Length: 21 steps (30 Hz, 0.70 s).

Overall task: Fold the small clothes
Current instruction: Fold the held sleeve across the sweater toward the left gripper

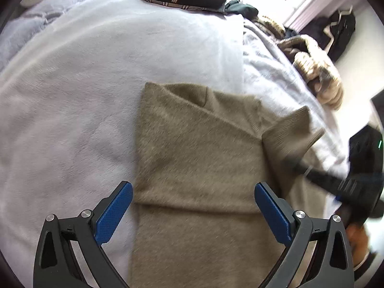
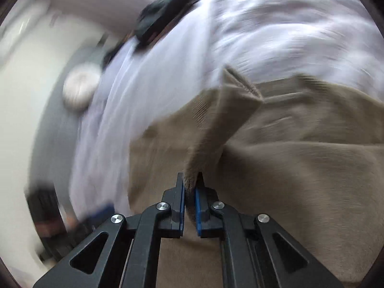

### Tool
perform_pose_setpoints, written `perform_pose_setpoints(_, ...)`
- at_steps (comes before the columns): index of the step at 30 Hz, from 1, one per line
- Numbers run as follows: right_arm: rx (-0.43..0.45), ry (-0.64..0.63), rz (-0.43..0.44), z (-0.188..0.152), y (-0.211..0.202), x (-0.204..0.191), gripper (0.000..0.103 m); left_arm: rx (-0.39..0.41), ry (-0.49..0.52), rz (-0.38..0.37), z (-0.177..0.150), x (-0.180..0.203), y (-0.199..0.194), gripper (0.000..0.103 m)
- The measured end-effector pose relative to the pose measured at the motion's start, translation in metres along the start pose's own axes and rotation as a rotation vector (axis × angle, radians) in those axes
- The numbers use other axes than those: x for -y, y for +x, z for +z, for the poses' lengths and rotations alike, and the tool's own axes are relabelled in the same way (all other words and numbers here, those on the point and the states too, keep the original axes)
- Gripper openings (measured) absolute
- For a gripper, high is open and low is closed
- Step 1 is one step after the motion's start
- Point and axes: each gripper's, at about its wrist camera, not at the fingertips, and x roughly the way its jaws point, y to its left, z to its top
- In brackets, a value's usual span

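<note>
My right gripper [image 2: 189, 182] is clamped on a sleeve [image 2: 230, 100] of the tan sweater [image 1: 192, 148] lying on the bed [image 1: 72, 96]; my left gripper [image 1: 193, 192] hangs spread wide above it, holding nothing.

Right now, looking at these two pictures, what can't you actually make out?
- Left view: the right tool on the brown sweater's sleeve is smeared by motion blur.
- Left view: the sweater bottom is cut off by the picture edge.
- Right view: the bed cover and the room beyond it are blurred; the round pale thing can't be identified.
- Right view: the dark pile is a streak.
</note>
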Motion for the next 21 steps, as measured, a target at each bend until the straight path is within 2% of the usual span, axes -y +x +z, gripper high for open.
perform_pose_setpoints(3, -0.124, -0.121, -0.057, -0.022, 0.029, -0.021, 0.012, -0.033, -0.030, -0.057, 0.004, -0.003, 0.011, 0.101)
perform_pose_setpoints(6, -0.182, -0.160, -0.088, -0.035, 0.041, -0.029, 0.016, -0.070, -0.023, -0.074, 0.004, 0.000, 0.025, 0.102)
perform_pose_setpoints(7, -0.177, -0.140, -0.075, -0.036, 0.039, -0.027, 0.022, -0.082, -0.022, -0.078, 0.003, 0.002, 0.030, 0.101)
perform_pose_setpoints(10, -0.128, -0.011, -0.025, -0.041, 0.019, -0.011, 0.051, -0.116, -0.028, -0.094, 0.001, 0.008, 0.040, 0.101)
perform_pose_setpoints(14, -0.074, 0.156, 0.019, -0.065, -0.009, 0.023, 0.054, -0.157, -0.022, -0.117, 0.000, 0.016, 0.050, 0.101)
perform_pose_setpoints(17, -0.021, 0.335, 0.013, -0.099, -0.038, 0.064, 0.054, -0.193, -0.013, -0.117, 0.000, 0.022, 0.061, 0.101)
perform_pose_setpoints(18, 0.005, 0.394, 0.007, -0.105, -0.044, 0.074, 0.054, -0.203, -0.003, -0.113, 0.000, 0.026, 0.064, 0.093)
perform_pose_setpoints(19, 0.038, 0.461, 0.000, -0.115, -0.057, 0.089, 0.054, -0.207, 0.008, -0.107, 0.000, 0.027, 0.065, 0.072)
perform_pose_setpoints(20, 0.094, 0.540, -0.014, -0.126, -0.069, 0.104, 0.054, -0.220, 0.024, -0.096, 0.001, 0.031, 0.068, 0.063)
perform_pose_setpoints(21, 0.154, 0.608, -0.028, -0.135, -0.080, 0.117, 0.054, -0.235, 0.038, -0.072, 0.002, 0.033, 0.071, 0.050)
